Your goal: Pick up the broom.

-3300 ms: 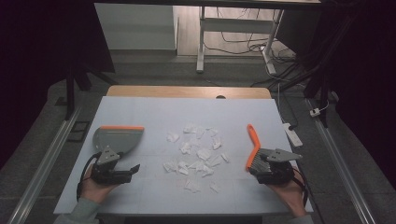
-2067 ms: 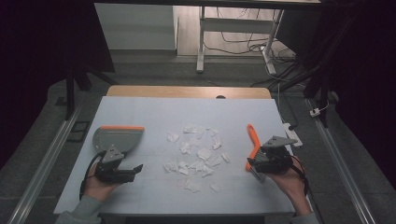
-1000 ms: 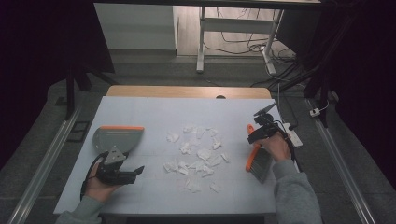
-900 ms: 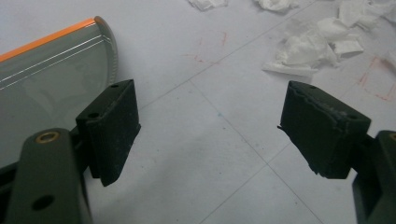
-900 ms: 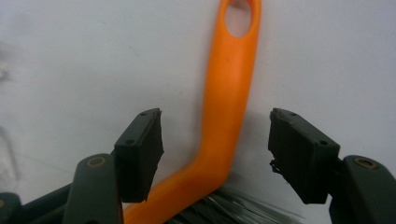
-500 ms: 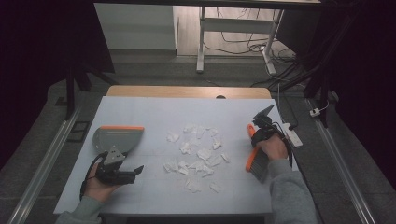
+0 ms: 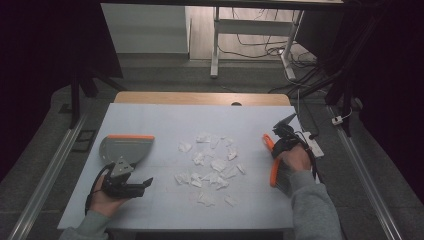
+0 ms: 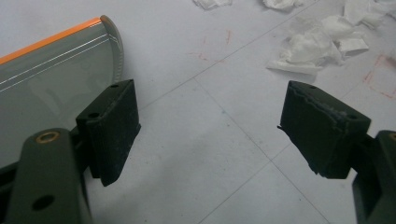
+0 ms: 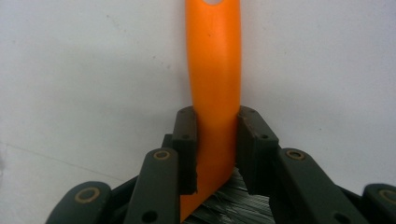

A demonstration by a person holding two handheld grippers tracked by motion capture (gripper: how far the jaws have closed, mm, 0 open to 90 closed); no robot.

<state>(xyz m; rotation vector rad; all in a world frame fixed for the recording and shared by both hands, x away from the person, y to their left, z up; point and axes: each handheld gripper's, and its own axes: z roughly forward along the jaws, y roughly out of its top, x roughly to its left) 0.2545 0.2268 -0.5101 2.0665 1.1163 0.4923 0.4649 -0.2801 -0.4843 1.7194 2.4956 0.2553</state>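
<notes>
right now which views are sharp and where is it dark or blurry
High view: white table evenly lit, surroundings nearly black, paper scraps small and soft. Left gripper view: scraps sharp, near tongs slightly soft. Right gripper view: orange brush handle bright, a little blurred up close.

Left gripper [image 8: 208, 126] agape; right gripper [image 9: 215, 154] clamped

A pale grey bench [image 7: 165, 117] with a wooden strip along its far edge fills the middle of the high view. Scattered white paper scraps [image 7: 212, 165] lie at its centre. A grey dustpan [image 7: 125, 149] with an orange lip lies flat at centre left. An orange-handled brush [image 7: 274, 165] lies at centre right, near the bench's right edge, its bristles toward the bottom of the frame.
</notes>
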